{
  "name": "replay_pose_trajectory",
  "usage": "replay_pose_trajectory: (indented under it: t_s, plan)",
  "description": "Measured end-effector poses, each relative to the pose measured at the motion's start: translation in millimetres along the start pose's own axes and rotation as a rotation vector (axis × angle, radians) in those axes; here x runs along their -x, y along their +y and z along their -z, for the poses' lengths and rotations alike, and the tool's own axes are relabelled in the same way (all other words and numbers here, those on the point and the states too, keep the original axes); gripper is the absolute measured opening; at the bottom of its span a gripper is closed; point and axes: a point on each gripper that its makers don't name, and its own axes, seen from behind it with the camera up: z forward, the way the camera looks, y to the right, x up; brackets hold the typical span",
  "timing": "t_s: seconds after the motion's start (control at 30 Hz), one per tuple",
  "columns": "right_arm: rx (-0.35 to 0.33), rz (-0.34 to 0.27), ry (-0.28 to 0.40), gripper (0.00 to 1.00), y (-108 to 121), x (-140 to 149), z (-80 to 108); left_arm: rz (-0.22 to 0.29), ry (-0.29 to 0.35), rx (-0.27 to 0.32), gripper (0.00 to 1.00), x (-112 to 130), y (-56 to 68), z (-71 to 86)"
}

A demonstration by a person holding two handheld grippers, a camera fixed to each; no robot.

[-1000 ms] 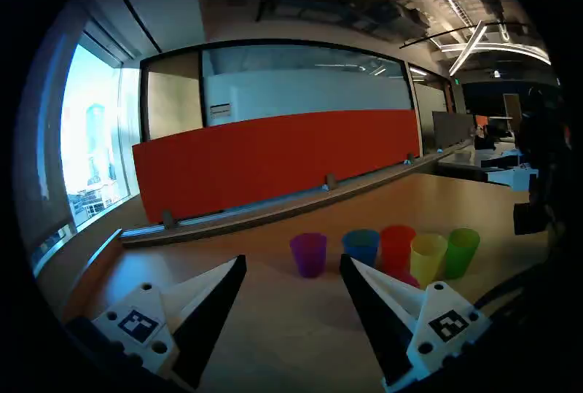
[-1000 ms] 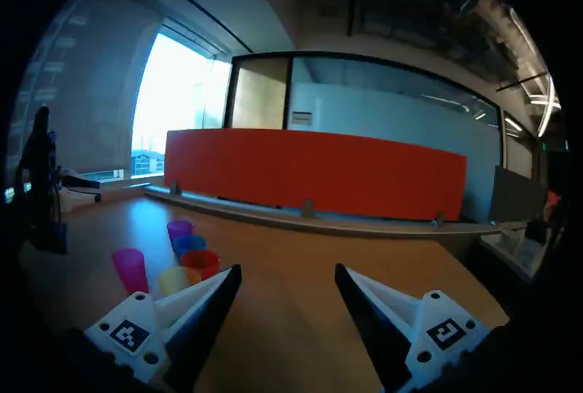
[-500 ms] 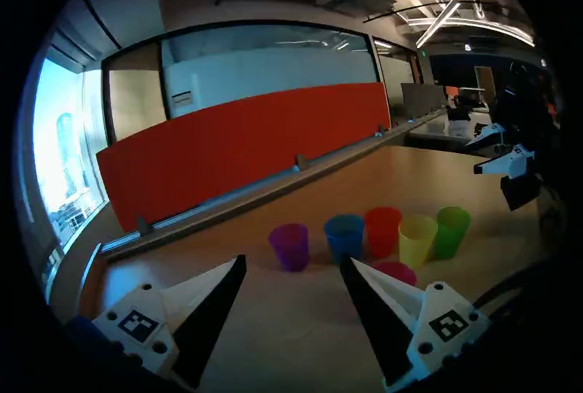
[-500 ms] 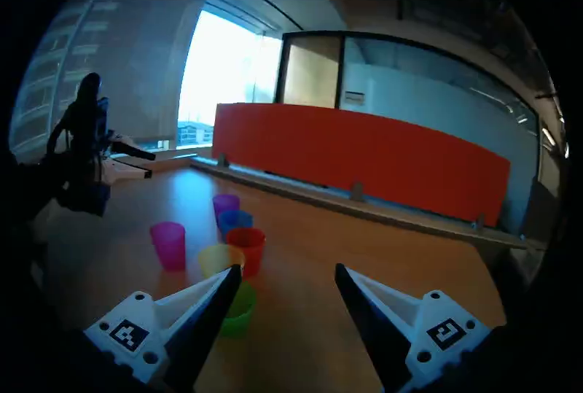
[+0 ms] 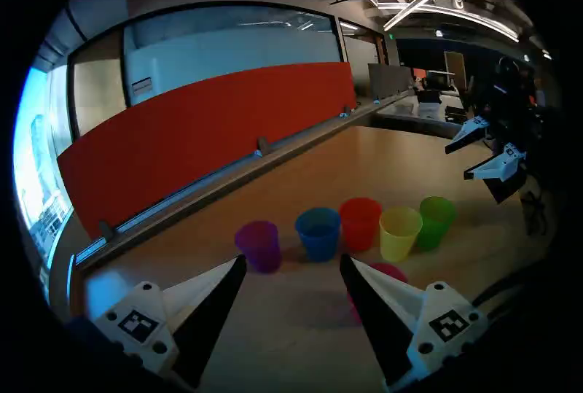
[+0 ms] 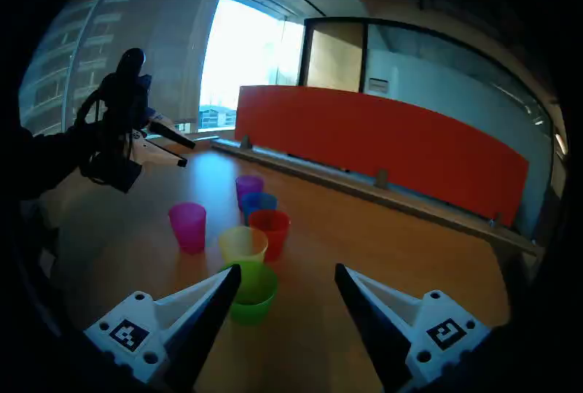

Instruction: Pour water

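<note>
A row of plastic cups stands on the wooden table [image 5: 408, 152]: purple [image 5: 259, 245], blue [image 5: 318, 232], red [image 5: 360, 223], yellow [image 5: 399, 232] and green [image 5: 436, 222]. A pink cup [image 5: 390, 273] sits in front, partly behind my left gripper's right finger. My left gripper [image 5: 291, 260] is open and empty, a short way before the cups. My right gripper [image 6: 286, 269] is open and empty just behind the green cup [image 6: 251, 292], with the yellow [image 6: 243, 243], red [image 6: 270, 231], blue [image 6: 259, 203], purple [image 6: 248, 187] and pink [image 6: 188, 226] cups beyond. Whether any cup holds water is hidden.
An orange divider panel [image 5: 197, 138] and a metal rail run along the table's far edge. A bright window [image 6: 240, 65] is behind. The right gripper [image 5: 466, 156] shows far right in the left gripper view; the left gripper [image 6: 188, 155], held by a hand, shows at left in the right gripper view.
Both grippers have swung toward the cups. The right gripper has come closer, bringing the green cup just ahead of its fingers. Each gripper now shows more fully in the other's view.
</note>
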Motion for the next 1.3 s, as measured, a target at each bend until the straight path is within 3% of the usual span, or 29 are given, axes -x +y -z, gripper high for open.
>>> replay_pose_trajectory:
  t_s: [0.3,0.5,1.0,1.3]
  plan:
    - [-0.078,0.009,-0.052,1.00,-18,15,-6.2,-0.045,-0.061,0.109,0.96,1,10.9,-27.0]
    - [-0.107,-0.002,-0.074,1.00,-24,24,-11.9,-0.063,-0.115,0.161,0.96,9,11.6,-43.7]
    - [-0.151,0.015,-0.109,1.00,-35,37,-16.4,-0.113,-0.194,0.294,0.96,23,30.7,-75.0]
    - [-0.156,0.013,-0.112,1.00,-35,39,-17.5,-0.113,-0.236,0.334,0.96,27,36.0,-96.7]
